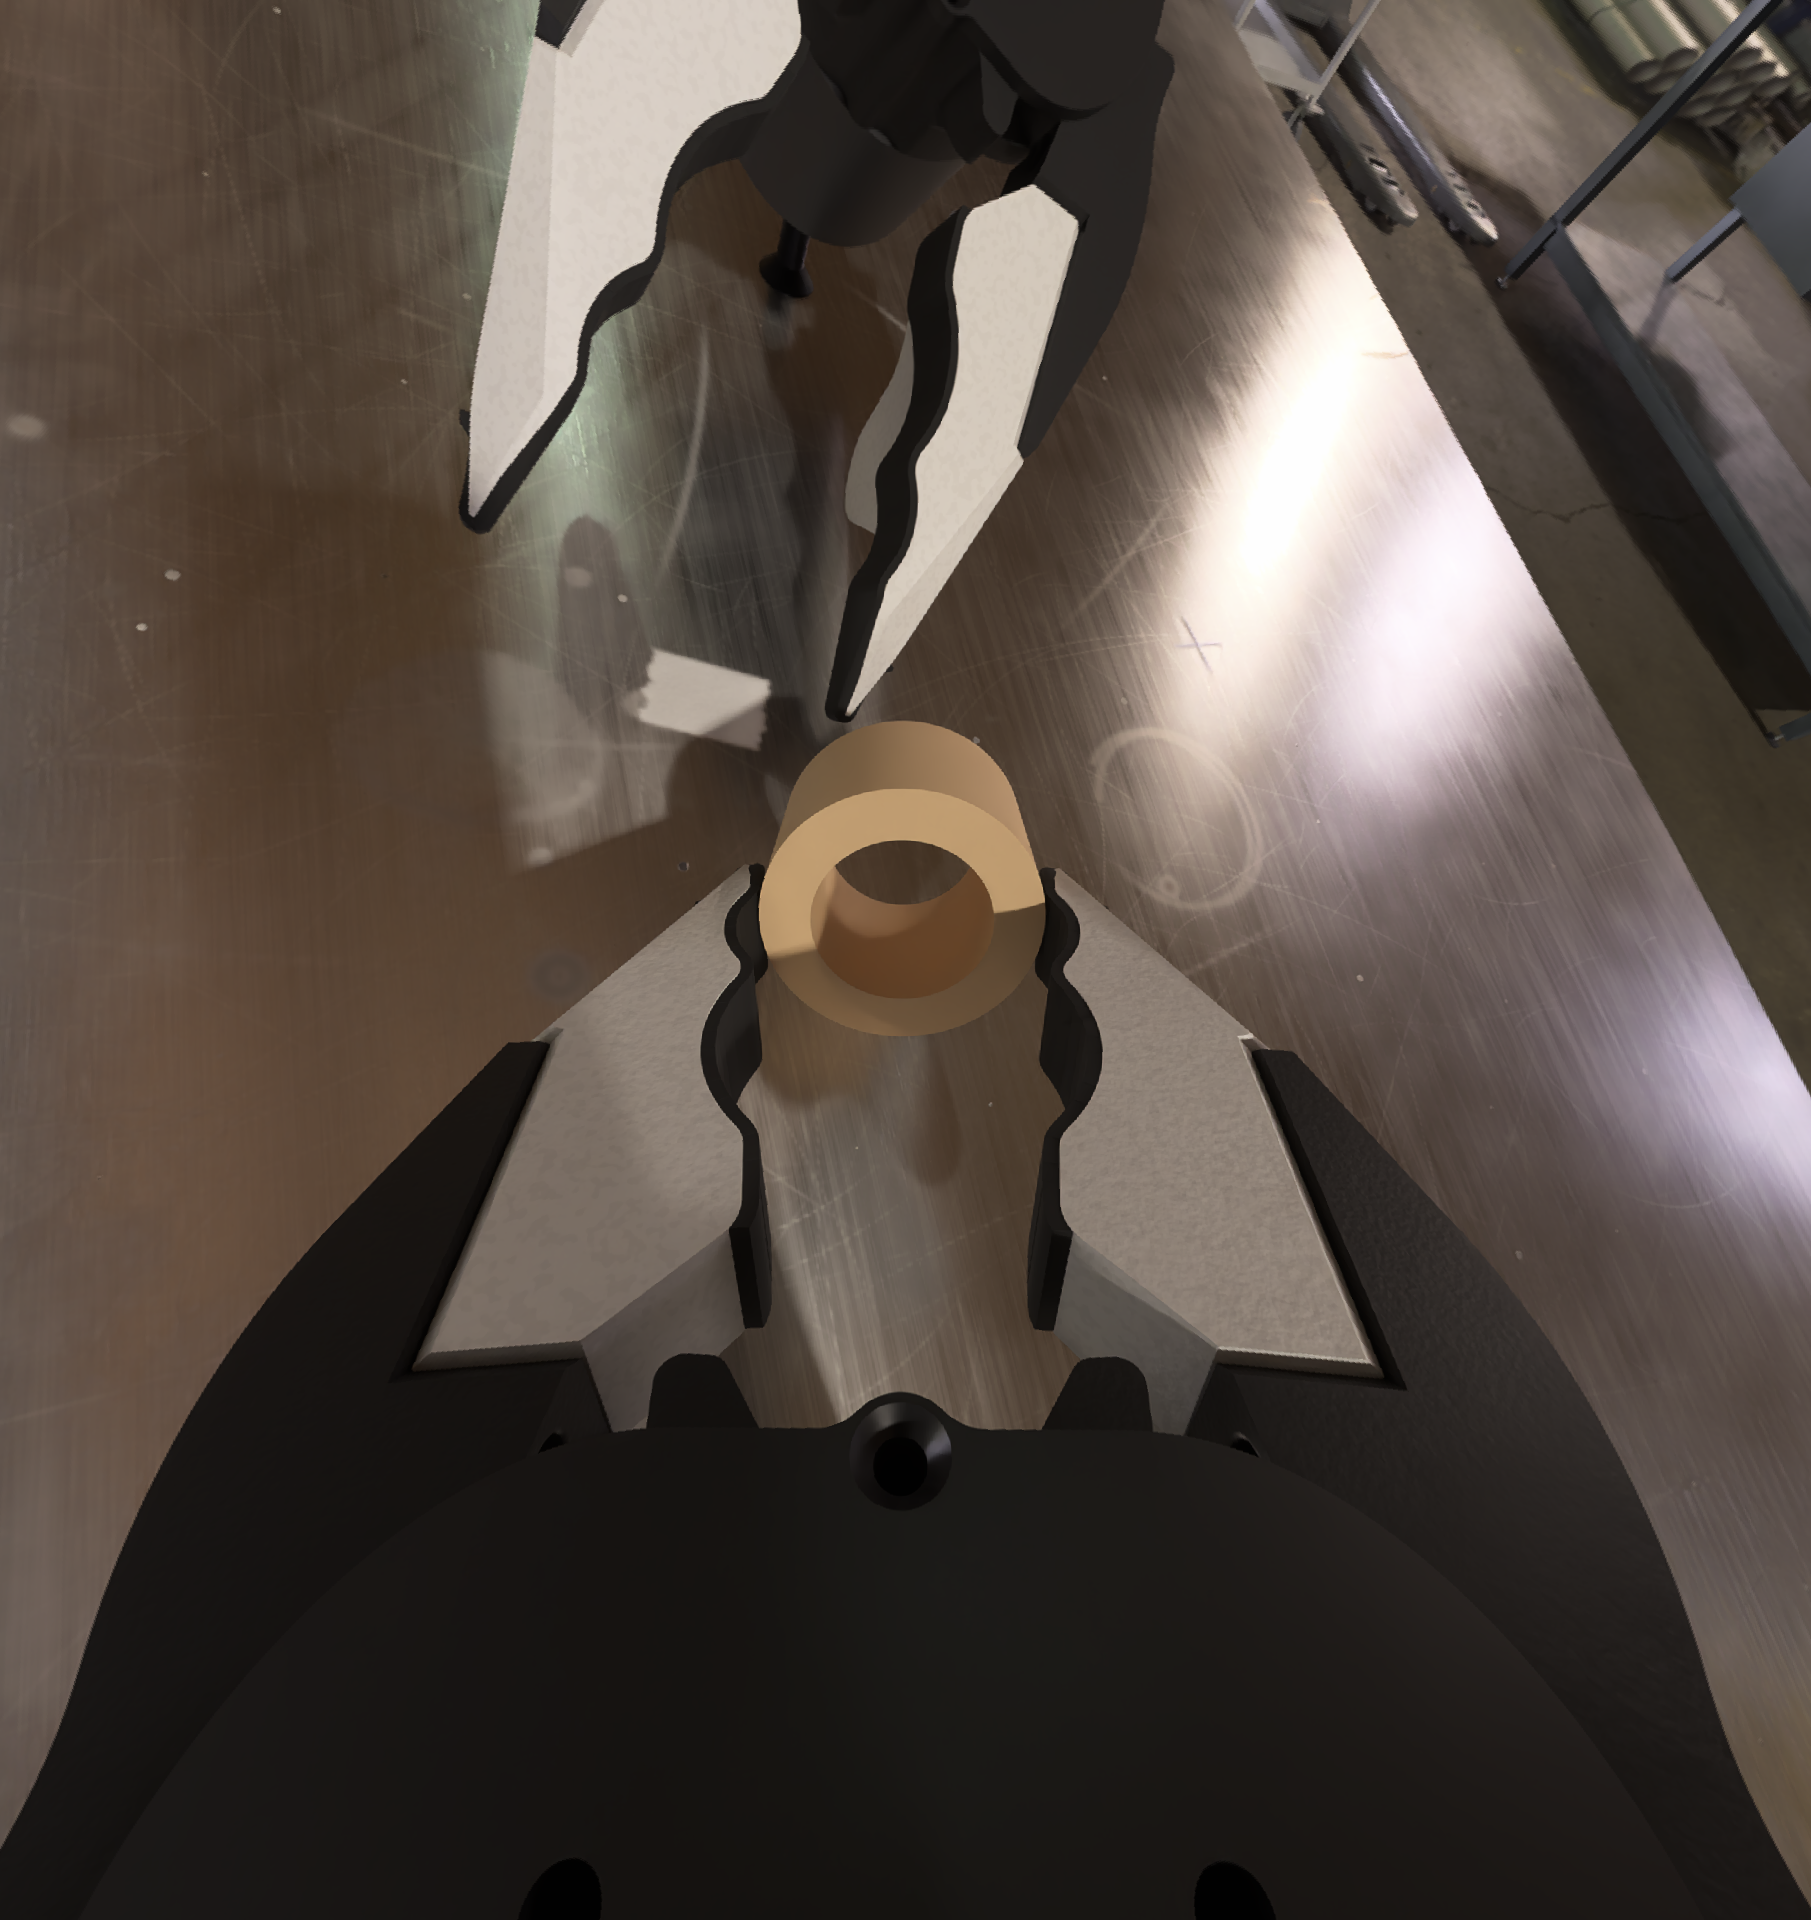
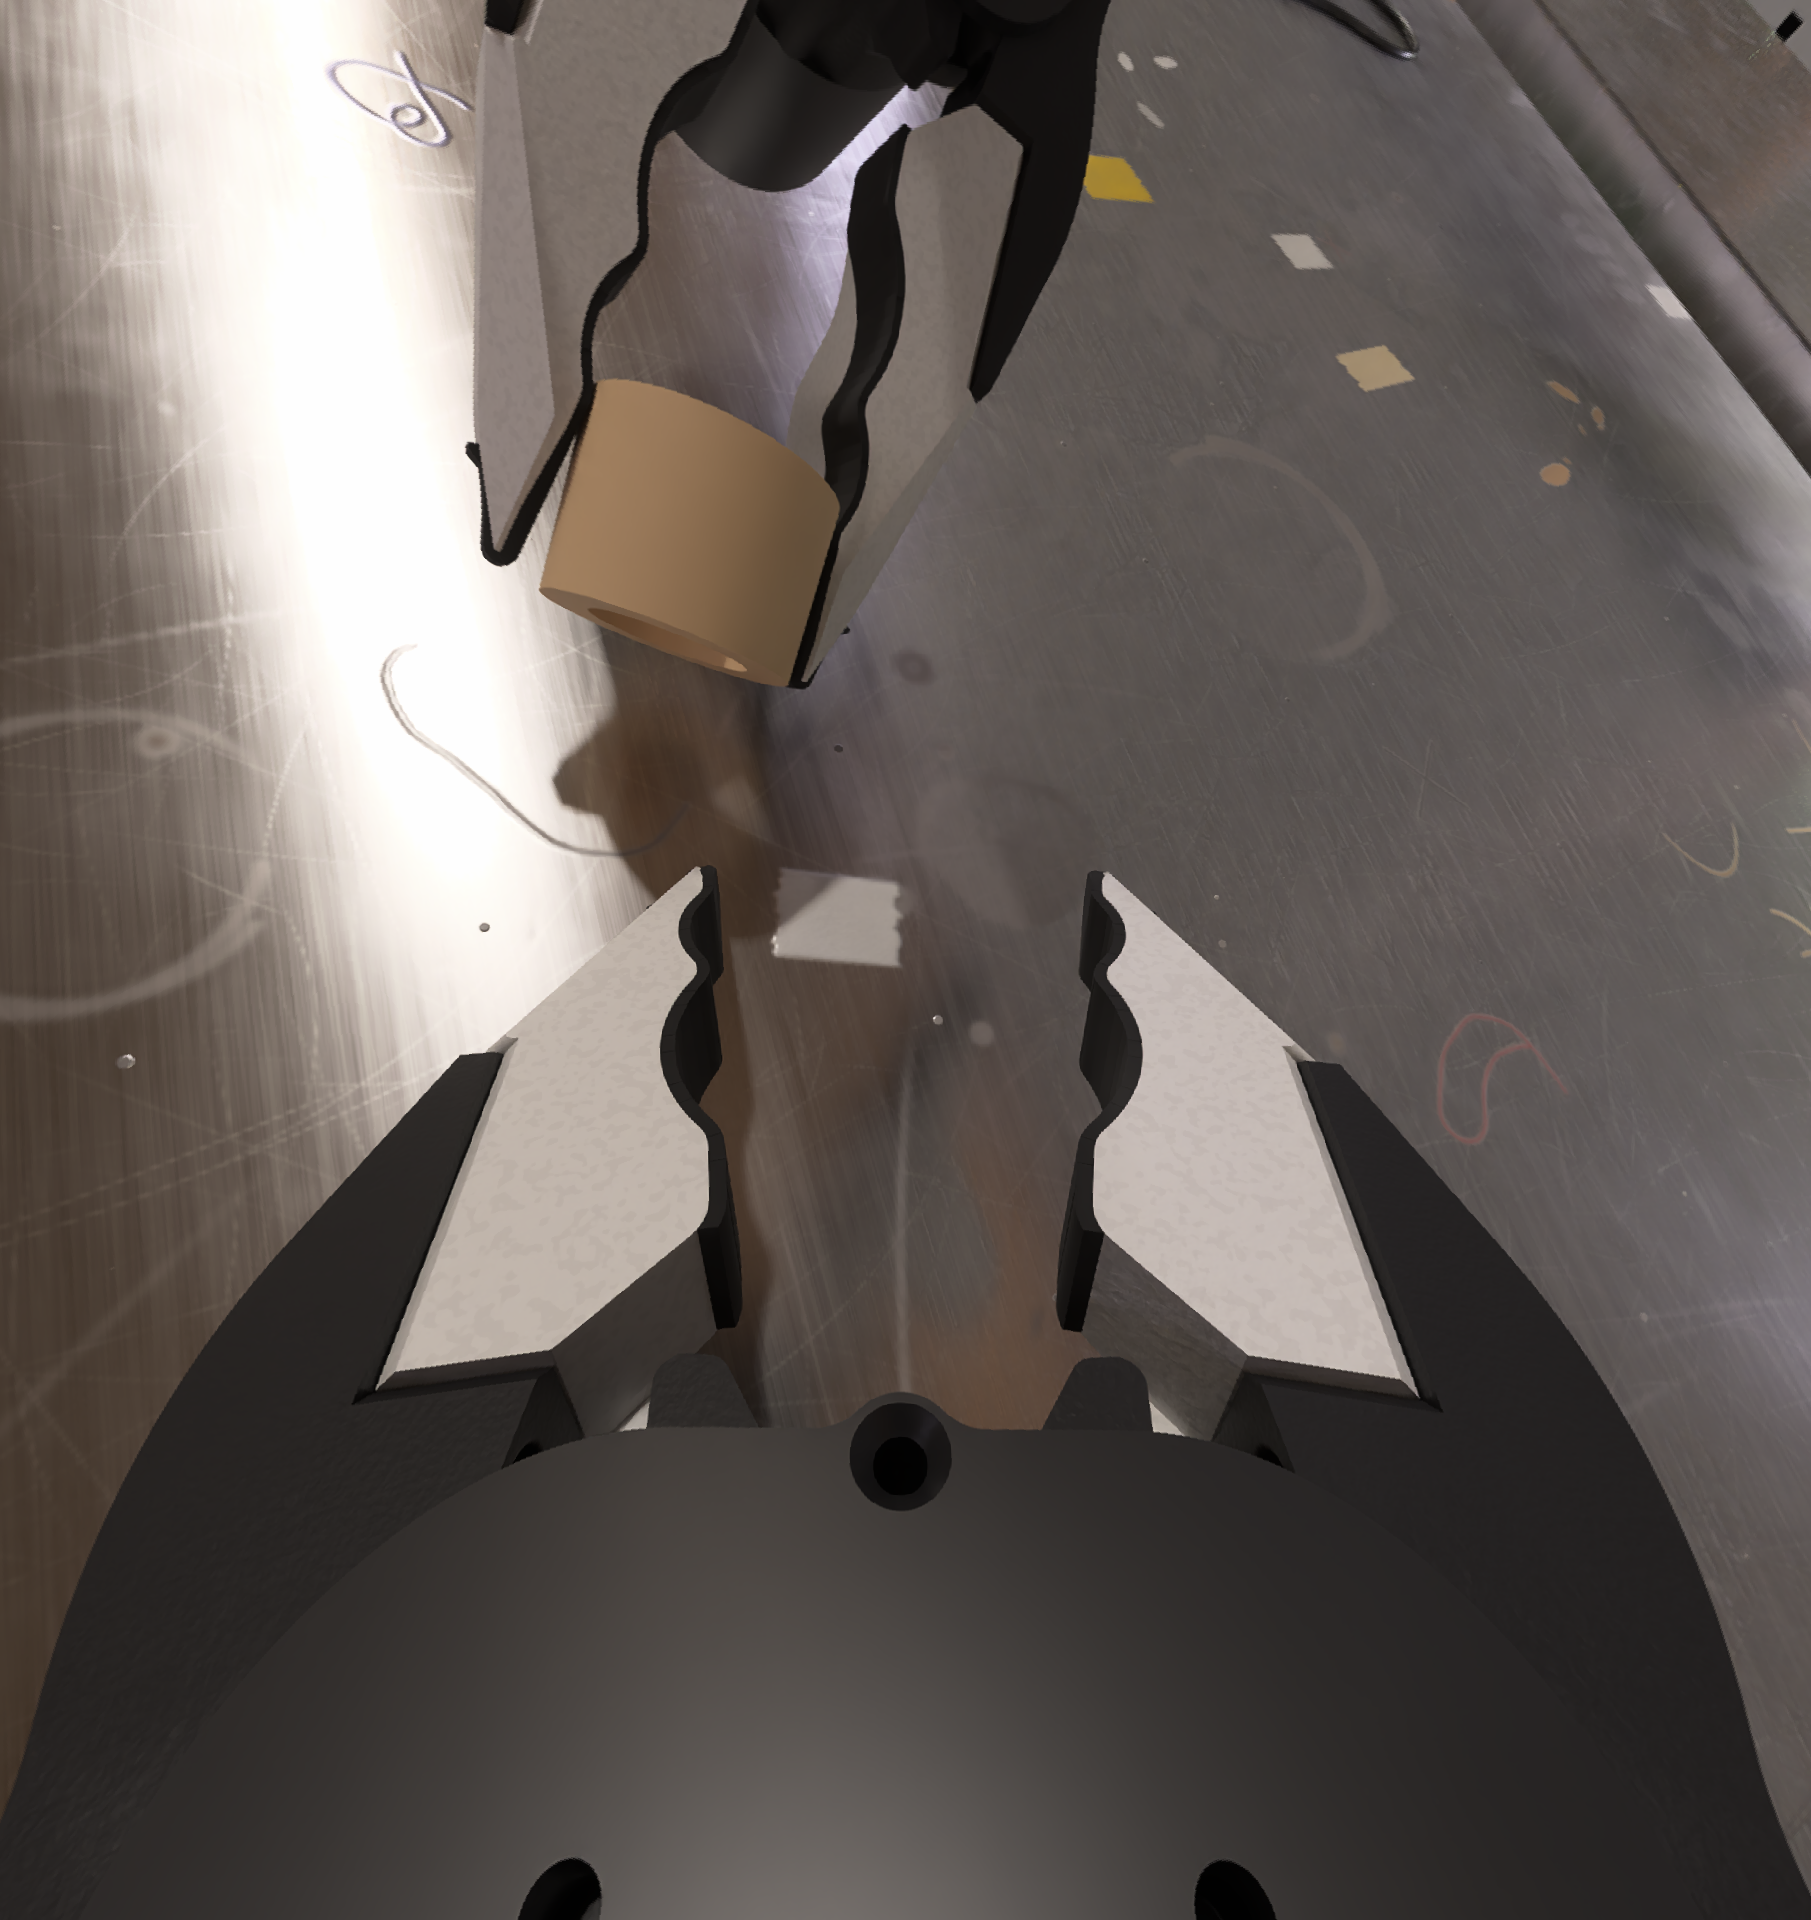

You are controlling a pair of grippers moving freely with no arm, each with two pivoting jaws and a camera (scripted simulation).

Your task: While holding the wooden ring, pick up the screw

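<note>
The wooden ring [image 1: 901,914] is a short tan tube held between the tips of my left gripper [image 1: 899,883], which is shut on it a little above the scratched metal table [image 1: 257,935]. In the right wrist view the ring [image 2: 688,530] shows in the left gripper [image 2: 652,613] with its shadow on the table below. My right gripper [image 2: 901,883] is open and empty; in the left wrist view it [image 1: 662,613] faces me just beyond the ring. A small dark screw [image 1: 787,265] stands on the table behind the right gripper, partly hidden by its body. The screw does not show in the right wrist view.
The table's edge runs along the right side [image 1: 1503,520], with metal frames and shelving [image 1: 1659,312] on the floor beyond. In the right wrist view a dark pipe [image 2: 1711,312] runs along the far right, and small yellow and white marks [image 2: 1119,177] lie near it.
</note>
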